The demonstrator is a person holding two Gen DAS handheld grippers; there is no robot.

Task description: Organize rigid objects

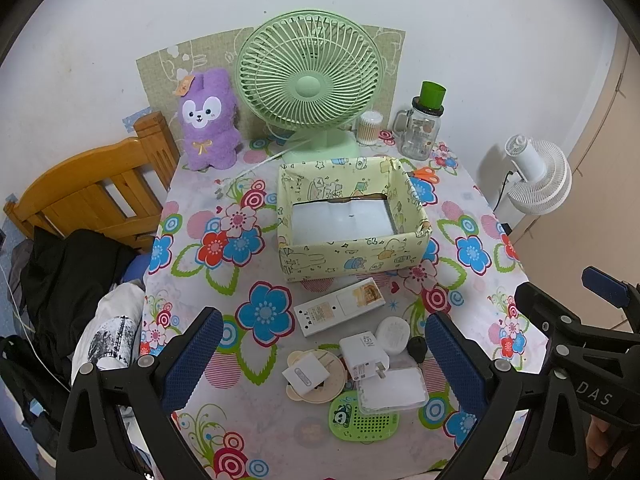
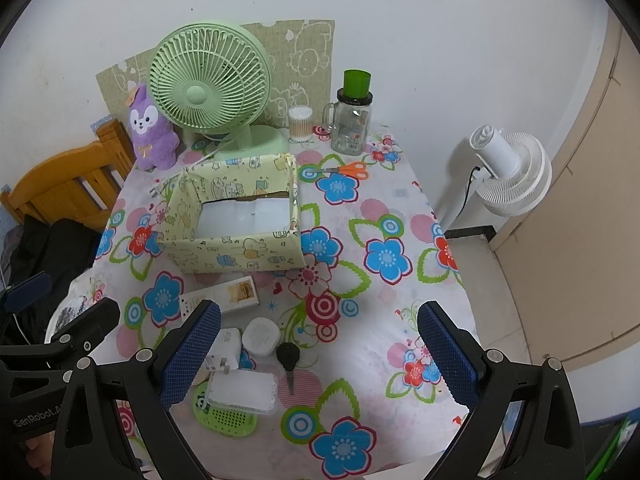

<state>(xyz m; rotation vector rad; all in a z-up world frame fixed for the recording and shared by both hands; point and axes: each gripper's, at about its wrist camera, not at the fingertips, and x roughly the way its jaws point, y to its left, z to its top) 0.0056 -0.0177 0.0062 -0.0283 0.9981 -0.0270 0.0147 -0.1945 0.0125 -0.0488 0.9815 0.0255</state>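
On the flowered tablecloth (image 1: 256,408), near its front edge, the small hard things lay bunched together: a long white carton (image 1: 339,307) with a printed picture at one end, a white 45W charger (image 1: 365,353) with its prongs out, a round white case (image 1: 394,334), a small white adapter (image 1: 306,376) resting on a cream disc (image 1: 317,378), a frosted plastic box (image 1: 392,395) lying over a green panda-printed perforated pad (image 1: 362,420), and a black-handled key (image 2: 289,362) just beside the round case. Behind them stood the paper-covered cardboard box (image 1: 348,254), open at the top and apparently empty but for its pale lining, which I took to be where the pile was meant to go; it sat just beyond the carton, an easy reach.

The left gripper (image 1: 322,354) hung above the heap with its blue pads spread wide and nothing between them, seemingly lined up over the charger and adapter to choose a first piece. The right gripper (image 2: 320,354) hovered alongside, likewise spread and empty-handed, the key and round case lying between its fingers in its own view.

Orange-handled scissors (image 2: 347,169) lay well apart beside the box, near the glass mug (image 2: 352,128) at the back. The green desk fan (image 1: 309,84) and purple plush toy (image 1: 208,120) were pushed against the wall, out of the way.
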